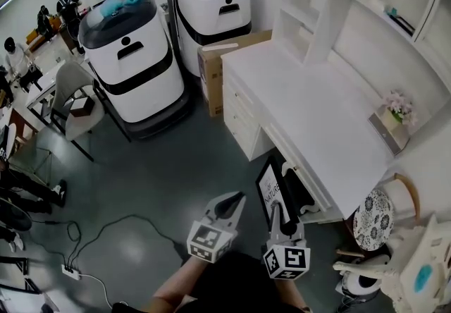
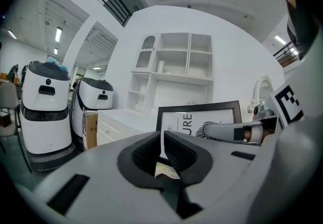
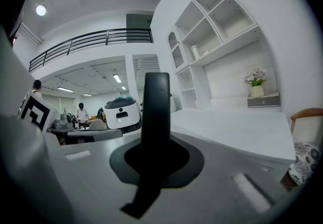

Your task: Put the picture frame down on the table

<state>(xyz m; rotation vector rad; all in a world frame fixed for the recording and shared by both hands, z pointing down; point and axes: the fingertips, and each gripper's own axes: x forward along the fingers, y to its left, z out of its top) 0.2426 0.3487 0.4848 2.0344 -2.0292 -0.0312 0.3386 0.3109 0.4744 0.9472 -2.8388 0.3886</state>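
White worktop (image 1: 317, 107) at 2 o'clock, pot of pink flowers (image 1: 398, 106) at 3. Picture frame (image 1: 268, 188) upright in the air, off the worktop's front edge. Right claw (image 1: 279, 216) clamped on it. Right gripper view shows only the black edge, left gripper view the printed face. Left claw (image 1: 235, 200) tips together, empty.

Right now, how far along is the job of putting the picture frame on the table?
Done: the right tool is shut on the picture frame, gripping its black edge. In hand: the frame hangs upright beside the front edge of the white table, not on it. To do: bring it over its top, set it down, release. The left tool is empty.
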